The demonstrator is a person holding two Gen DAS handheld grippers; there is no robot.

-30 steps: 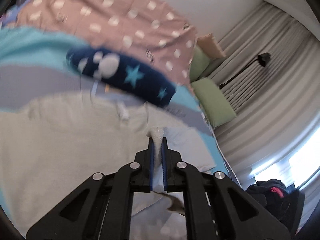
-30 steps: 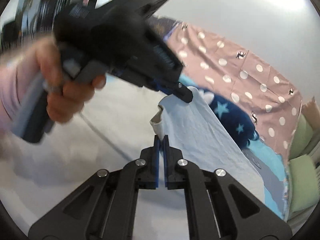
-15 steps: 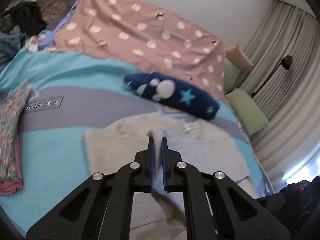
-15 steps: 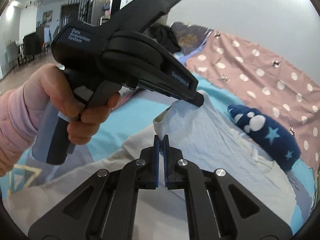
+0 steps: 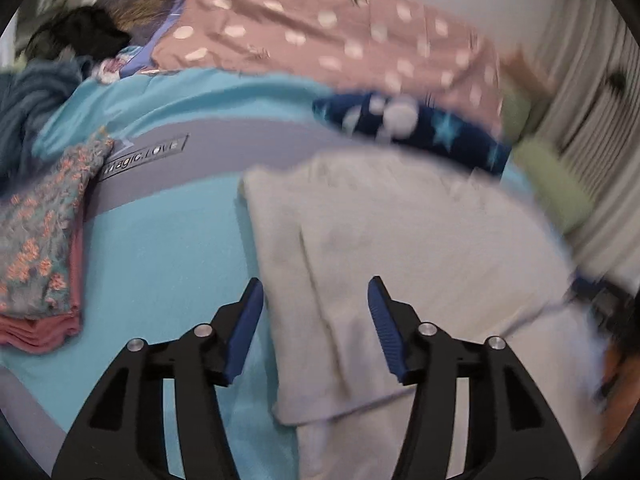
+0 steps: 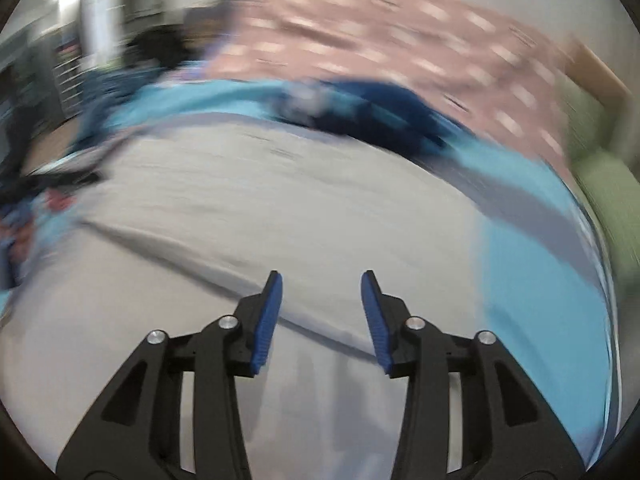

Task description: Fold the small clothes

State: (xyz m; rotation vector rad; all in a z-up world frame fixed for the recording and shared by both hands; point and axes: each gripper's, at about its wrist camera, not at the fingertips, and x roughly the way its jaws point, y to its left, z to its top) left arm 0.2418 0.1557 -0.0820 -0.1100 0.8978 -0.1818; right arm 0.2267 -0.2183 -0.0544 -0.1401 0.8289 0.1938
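Both wrist views look steeply down onto a bed covered by a turquoise sheet with a grey band (image 5: 168,240). The left gripper (image 5: 316,292), black with two blue-padded fingers (image 5: 244,332), hangs tilted over the near left edge of the pale cream garment (image 5: 400,232); its jaws are opening, the pads stand well apart, and the cloth lies below the gap without being pressed by either pad. The right gripper (image 6: 322,284), of the same build, is likewise pitched downward above a broad, creased stretch of that cream garment (image 6: 248,208); its jaws are opening too, with nothing clamped between its fingers (image 6: 266,324). The garment lies spread flat on the sheet, one lengthwise fold visible along its left side in the left view. Counted items: two grippers, one per view; one cream garment; one dark navy fleece item with white spots and light blue stars (image 5: 412,128) lying beyond the garment's far edge; one pink quilt with white polka dots (image 5: 320,36) behind it; one folded floral piece resting on a pink folded piece (image 5: 36,240) at the left, well apart from the garment; two green cushions (image 5: 556,184) at the right, their outlines softened by motion blur.
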